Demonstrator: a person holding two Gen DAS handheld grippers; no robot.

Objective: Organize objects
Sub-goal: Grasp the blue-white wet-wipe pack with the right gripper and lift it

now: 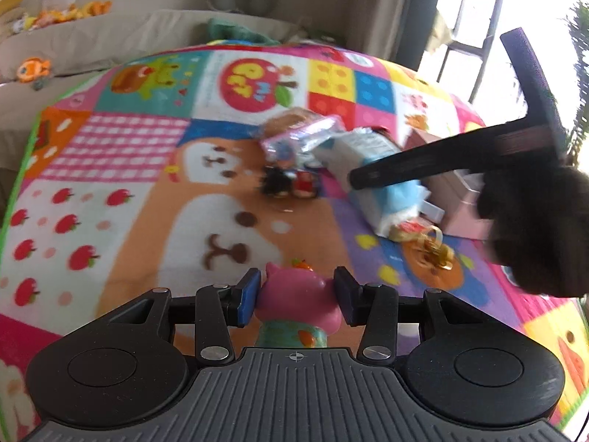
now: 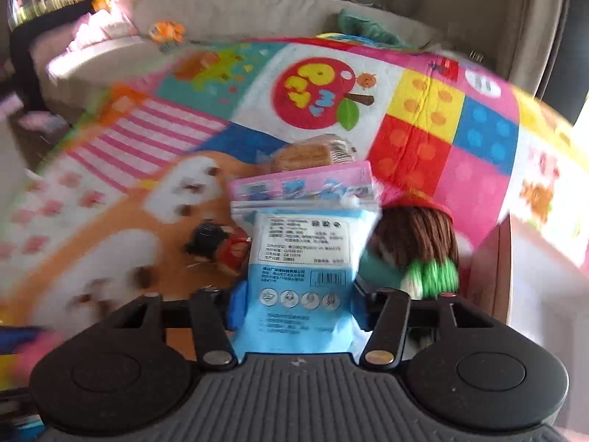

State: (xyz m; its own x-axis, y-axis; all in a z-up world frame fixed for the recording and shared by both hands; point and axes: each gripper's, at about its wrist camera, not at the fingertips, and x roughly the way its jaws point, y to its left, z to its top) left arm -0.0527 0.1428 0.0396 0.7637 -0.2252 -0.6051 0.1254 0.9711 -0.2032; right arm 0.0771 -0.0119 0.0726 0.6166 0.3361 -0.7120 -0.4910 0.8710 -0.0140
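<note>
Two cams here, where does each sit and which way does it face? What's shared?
Left wrist: on the left gripper, angled down over the play mat; jaws shut on a pink toy figure; the right gripper's finger and a gloved hand show at right.
Right wrist: on the right gripper, angled down at the same mat; jaws around a blue-and-white packet; no hand in view.
Shared: the mat, the packet, a small black-and-red toy.

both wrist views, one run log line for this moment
left gripper: shut on pink toy figure | right gripper: shut on blue-white packet | below: play mat
</note>
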